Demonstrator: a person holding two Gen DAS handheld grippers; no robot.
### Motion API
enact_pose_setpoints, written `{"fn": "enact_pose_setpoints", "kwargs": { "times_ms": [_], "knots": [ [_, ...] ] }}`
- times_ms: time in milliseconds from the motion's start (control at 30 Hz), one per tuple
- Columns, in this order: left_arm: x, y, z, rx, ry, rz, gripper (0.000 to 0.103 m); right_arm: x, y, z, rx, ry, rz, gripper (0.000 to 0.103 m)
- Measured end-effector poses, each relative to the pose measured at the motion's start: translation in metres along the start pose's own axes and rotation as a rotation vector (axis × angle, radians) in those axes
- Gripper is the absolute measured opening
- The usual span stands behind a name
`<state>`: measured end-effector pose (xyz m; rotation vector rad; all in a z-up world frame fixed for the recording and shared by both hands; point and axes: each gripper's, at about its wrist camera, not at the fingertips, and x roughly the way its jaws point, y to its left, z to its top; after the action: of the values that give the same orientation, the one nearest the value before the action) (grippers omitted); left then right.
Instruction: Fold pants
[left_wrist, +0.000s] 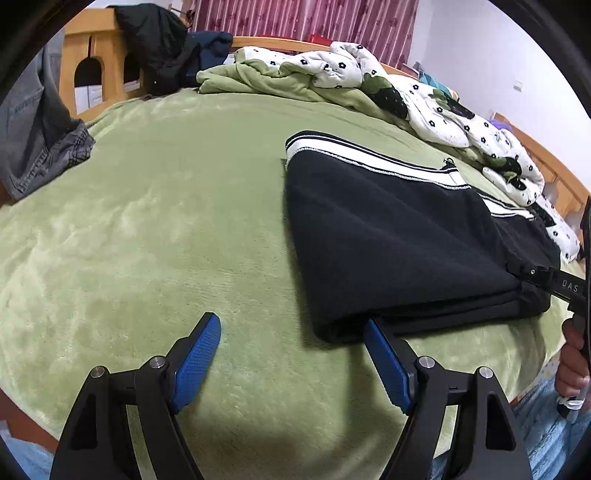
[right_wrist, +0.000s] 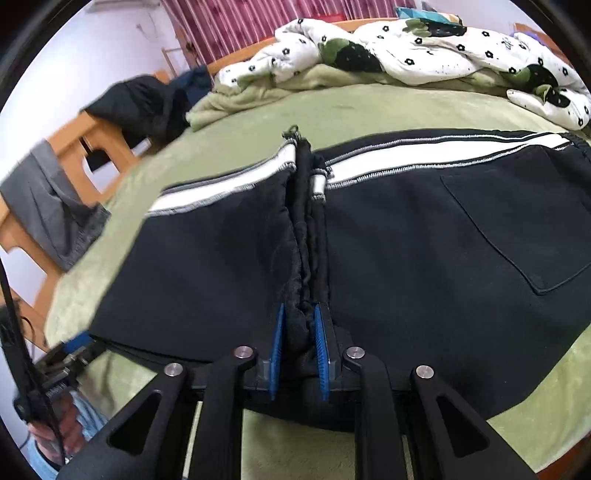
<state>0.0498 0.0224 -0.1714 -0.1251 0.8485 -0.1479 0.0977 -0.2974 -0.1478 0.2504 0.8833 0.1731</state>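
The green blanket lies bare and flat to the left of the pants, wide open for a hand all the way to the grey jeans slumped at the far left edge. Along the back, a rumpled quilt and bunched green cover block the way. A dark jacket hangs over the wooden frame. The pants fill the right side; the left gripper stands wide at their near corner.

Black pants with white side stripes lie on a green blanket near a white flower-print quilt.
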Motion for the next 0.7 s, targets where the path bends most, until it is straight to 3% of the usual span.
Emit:
{"fn": "enact_pose_setpoints", "kwargs": {
  "times_ms": [100,233,400,433,467,500,633,700],
  "knots": [
    [0.003,0.002,0.000,0.016,-0.011,0.010,0.078,-0.005,-0.004,0.006,0.032,-0.043,-0.010,0.045],
    [0.011,-0.007,0.001,0.059,-0.027,0.050,0.078,0.024,-0.009,0.027,0.058,0.021,-0.025,0.049],
    [0.021,-0.007,0.006,0.011,-0.087,0.038,0.078,0.067,-0.010,0.041,0.095,0.066,-0.017,0.060],
    [0.021,-0.006,0.005,0.004,-0.100,0.032,0.078,0.070,-0.007,0.043,0.086,0.063,-0.021,0.055],
    [0.019,-0.005,0.004,0.004,-0.105,0.028,0.077,0.071,-0.003,0.044,0.068,0.073,0.017,0.021],
    [0.016,-0.003,0.002,0.006,-0.113,0.021,0.077,0.066,-0.003,0.045,0.066,0.055,0.025,0.016],
    [0.003,0.005,-0.004,-0.005,-0.146,-0.003,0.077,0.030,-0.015,0.044,0.096,-0.069,0.084,0.014],
    [0.003,0.015,-0.005,-0.054,-0.137,-0.032,0.077,0.036,-0.021,0.043,0.103,-0.040,0.054,0.014]
  ]
}}
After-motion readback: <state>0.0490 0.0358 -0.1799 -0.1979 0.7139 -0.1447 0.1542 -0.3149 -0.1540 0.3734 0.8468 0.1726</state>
